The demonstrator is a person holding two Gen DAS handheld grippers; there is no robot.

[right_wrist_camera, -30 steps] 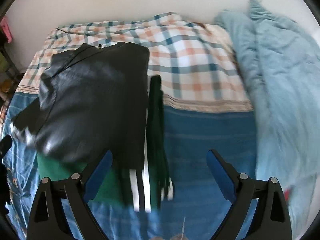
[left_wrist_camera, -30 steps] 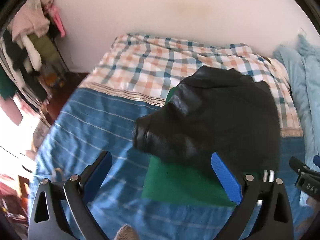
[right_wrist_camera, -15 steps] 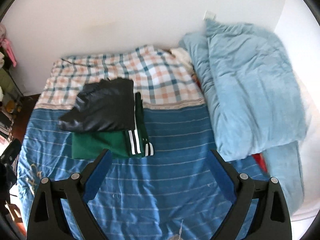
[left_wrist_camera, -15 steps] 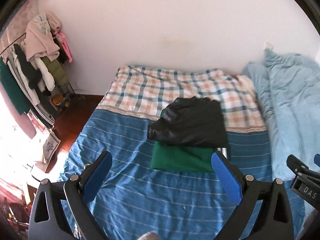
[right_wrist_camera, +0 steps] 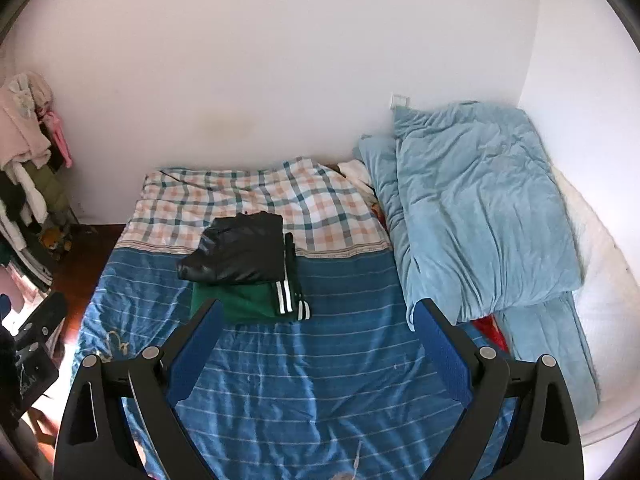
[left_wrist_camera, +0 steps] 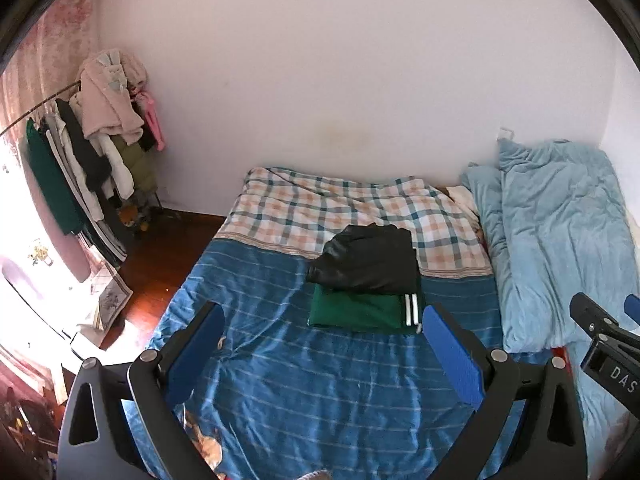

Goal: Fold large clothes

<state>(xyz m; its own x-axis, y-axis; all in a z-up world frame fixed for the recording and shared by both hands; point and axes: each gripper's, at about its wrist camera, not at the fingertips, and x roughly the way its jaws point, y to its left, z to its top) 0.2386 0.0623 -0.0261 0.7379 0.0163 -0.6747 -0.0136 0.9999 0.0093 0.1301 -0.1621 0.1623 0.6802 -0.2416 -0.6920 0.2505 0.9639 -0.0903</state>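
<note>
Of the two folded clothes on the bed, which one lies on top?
The black jacket; it covers most of the green garment, which has white stripes.

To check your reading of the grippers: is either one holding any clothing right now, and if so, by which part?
Nothing is held. The left gripper and right gripper are both open and empty above the bed; the black jacket lies folded on the green garment.

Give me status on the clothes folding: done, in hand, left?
Done: black jacket lies folded on top of the folded green garment on the bed. In hand: nothing; left hand-held gripper and right hand-held gripper are open and empty. Left: no unfolded garment shows on the bed.
</note>
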